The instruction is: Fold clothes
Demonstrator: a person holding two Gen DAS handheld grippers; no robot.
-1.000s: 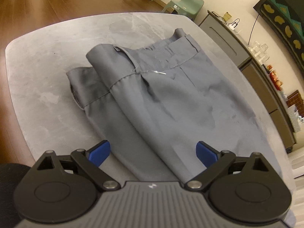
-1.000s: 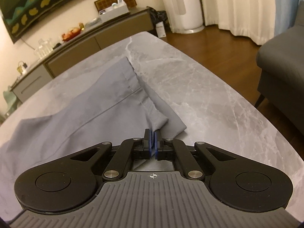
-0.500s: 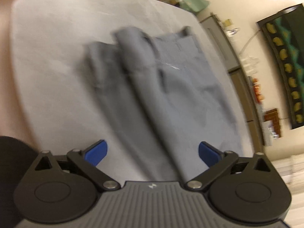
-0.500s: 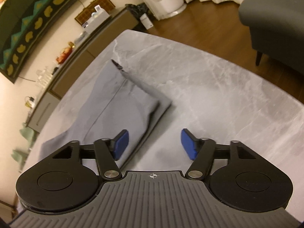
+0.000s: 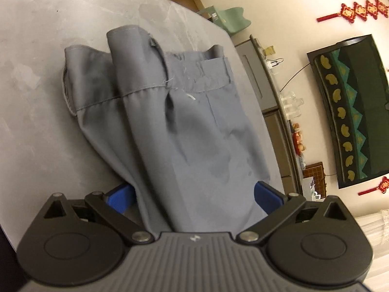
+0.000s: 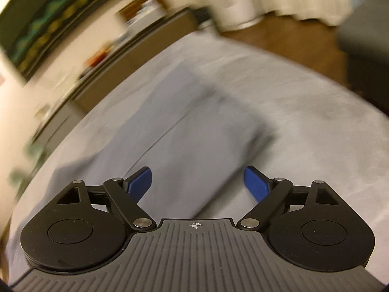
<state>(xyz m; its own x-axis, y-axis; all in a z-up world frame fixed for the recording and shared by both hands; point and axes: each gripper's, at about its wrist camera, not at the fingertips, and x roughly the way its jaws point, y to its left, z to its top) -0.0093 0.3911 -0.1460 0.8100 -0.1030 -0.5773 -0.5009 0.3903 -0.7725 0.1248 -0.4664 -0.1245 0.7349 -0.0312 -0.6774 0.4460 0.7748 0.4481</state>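
Grey trousers (image 5: 184, 126) lie folded lengthwise on a grey marble table (image 5: 36, 126), waistband at the far end. My left gripper (image 5: 194, 194) is open, its blue fingers either side of the trouser legs, close above the cloth. In the right wrist view, which is motion-blurred, the leg end of the trousers (image 6: 194, 126) lies on the table (image 6: 316, 126). My right gripper (image 6: 198, 182) is open and empty just above the hem end.
A sideboard (image 5: 274, 112) with glasses and small items stands past the table's far edge, under a dark wall panel (image 5: 352, 112). Green chairs (image 5: 226, 17) stand beyond the table. A dark sofa (image 6: 364, 56) and wooden floor lie to the right.
My right gripper opened and let go of the trouser hem, then lifted away and keeps moving. My left gripper stayed open and swung over the trouser legs.
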